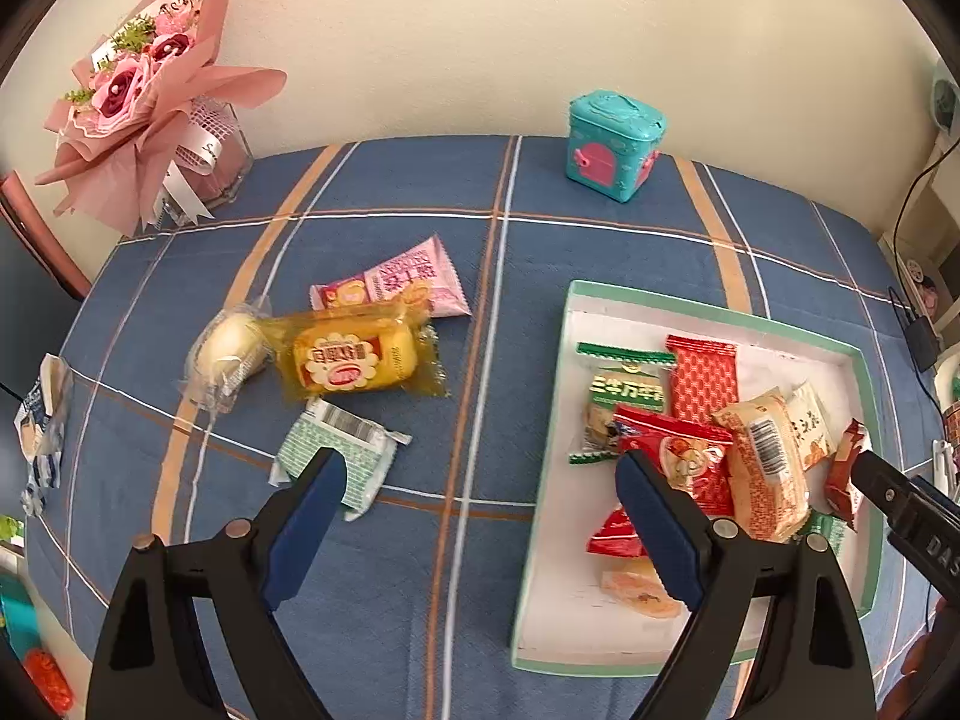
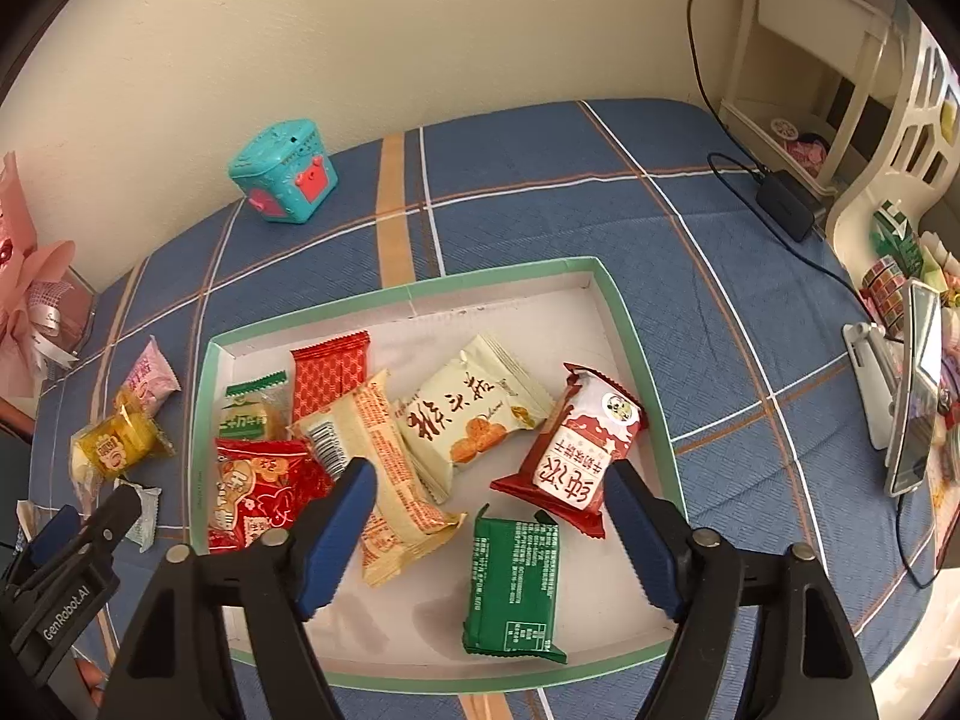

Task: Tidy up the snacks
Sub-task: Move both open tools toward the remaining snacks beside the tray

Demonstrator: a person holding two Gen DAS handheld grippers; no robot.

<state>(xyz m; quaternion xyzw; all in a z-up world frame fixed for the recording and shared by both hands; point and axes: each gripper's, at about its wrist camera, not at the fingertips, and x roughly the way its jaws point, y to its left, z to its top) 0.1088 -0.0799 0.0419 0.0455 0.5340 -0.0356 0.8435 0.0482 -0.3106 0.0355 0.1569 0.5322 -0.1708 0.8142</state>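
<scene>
A white tray with a green rim (image 2: pixel 504 273) holds several snack packets, among them a green packet (image 2: pixel 516 582), a red-and-white packet (image 2: pixel 576 456) and a cream packet (image 2: pixel 474 414). My right gripper (image 2: pixel 489 480) hangs open above them, gripping nothing. My left gripper (image 1: pixel 483 474) is open and empty over the blue cloth, left of the tray (image 1: pixel 708 306). Beyond it lie a green-and-white packet (image 1: pixel 342 456), a yellow packet (image 1: pixel 354 357), a clear-wrapped bun (image 1: pixel 228 354) and a pink packet (image 1: pixel 396 285).
A teal box (image 1: pixel 612 144) stands at the back by the wall and a pink bouquet (image 1: pixel 138 90) at the back left. A phone on a stand (image 2: pixel 912 408), a charger with cable (image 2: pixel 786 204) and a cream shelf (image 2: pixel 810 60) crowd the right side.
</scene>
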